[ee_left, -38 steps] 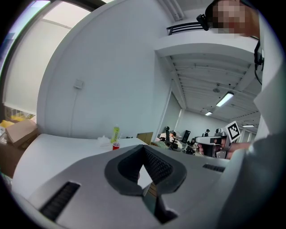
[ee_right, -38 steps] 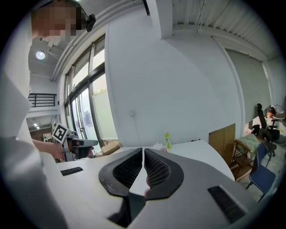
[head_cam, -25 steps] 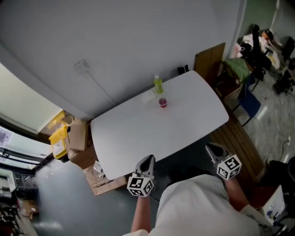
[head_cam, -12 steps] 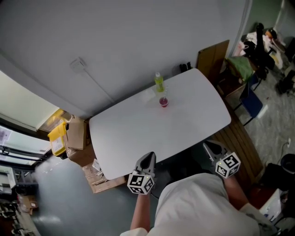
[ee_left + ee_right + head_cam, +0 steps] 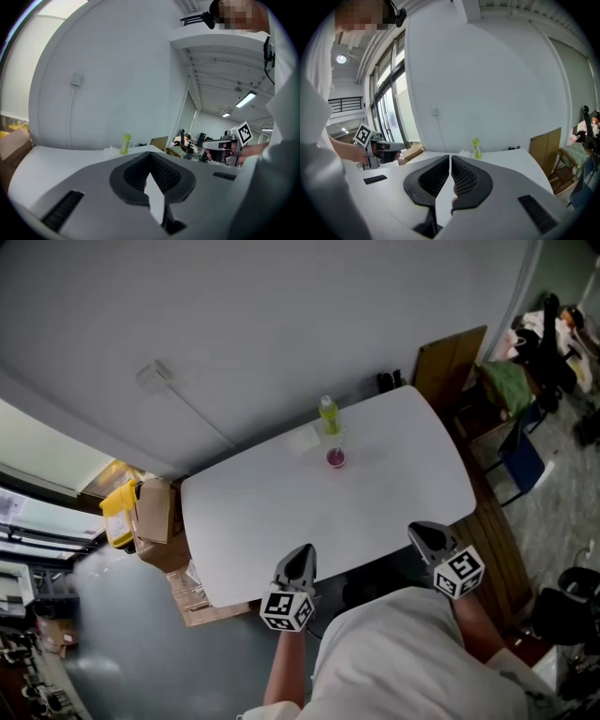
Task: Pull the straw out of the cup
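No words or numbers legible anywhere, only black-and-white square marker patterns on the left gripper (image 5: 301, 553) and the right gripper (image 5: 420, 532), label on the green bottle (image 5: 328, 414) too small to read

A green bottle (image 5: 328, 415) stands on the white table (image 5: 272, 512)

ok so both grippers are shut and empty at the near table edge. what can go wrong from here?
1. The cup stands close to the green bottle on the far side; a reach could knock either over.
2. The cup looks pink inside; if that is liquid, pulling with the cup unheld may spill it.
3. The left gripper and right gripper are shut, and the straw is too small to make out; opening late may bump it.
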The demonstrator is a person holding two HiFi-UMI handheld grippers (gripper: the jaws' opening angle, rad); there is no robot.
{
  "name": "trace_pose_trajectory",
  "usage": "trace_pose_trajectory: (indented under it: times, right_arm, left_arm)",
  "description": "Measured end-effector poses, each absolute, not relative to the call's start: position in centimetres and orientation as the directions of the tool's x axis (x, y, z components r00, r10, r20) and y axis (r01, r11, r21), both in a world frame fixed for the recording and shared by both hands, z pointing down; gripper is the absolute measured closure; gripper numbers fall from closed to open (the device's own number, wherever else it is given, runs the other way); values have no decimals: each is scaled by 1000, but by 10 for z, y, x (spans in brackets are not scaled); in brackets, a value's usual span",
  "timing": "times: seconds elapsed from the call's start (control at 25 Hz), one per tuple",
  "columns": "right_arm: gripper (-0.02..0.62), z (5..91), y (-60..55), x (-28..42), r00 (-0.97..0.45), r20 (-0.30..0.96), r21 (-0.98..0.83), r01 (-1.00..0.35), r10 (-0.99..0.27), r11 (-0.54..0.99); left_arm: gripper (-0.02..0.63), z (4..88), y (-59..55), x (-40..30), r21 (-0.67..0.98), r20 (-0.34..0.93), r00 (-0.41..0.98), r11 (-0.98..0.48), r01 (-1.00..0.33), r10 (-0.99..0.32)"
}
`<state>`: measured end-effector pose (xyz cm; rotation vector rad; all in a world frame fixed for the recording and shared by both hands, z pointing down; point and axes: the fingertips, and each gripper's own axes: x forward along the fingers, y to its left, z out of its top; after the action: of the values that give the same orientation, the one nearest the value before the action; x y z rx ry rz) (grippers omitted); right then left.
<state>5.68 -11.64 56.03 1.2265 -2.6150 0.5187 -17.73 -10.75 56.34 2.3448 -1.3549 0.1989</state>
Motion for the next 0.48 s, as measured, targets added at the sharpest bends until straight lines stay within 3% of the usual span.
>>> trace_pose_trajectory:
  times: [0.48]
  right_arm:
    - [557,580,-185,82,-686,351,-277,-726,-638,629]
  left_arm:
    - [604,566,-183,-134,186,381,475,-438,-880,-793]
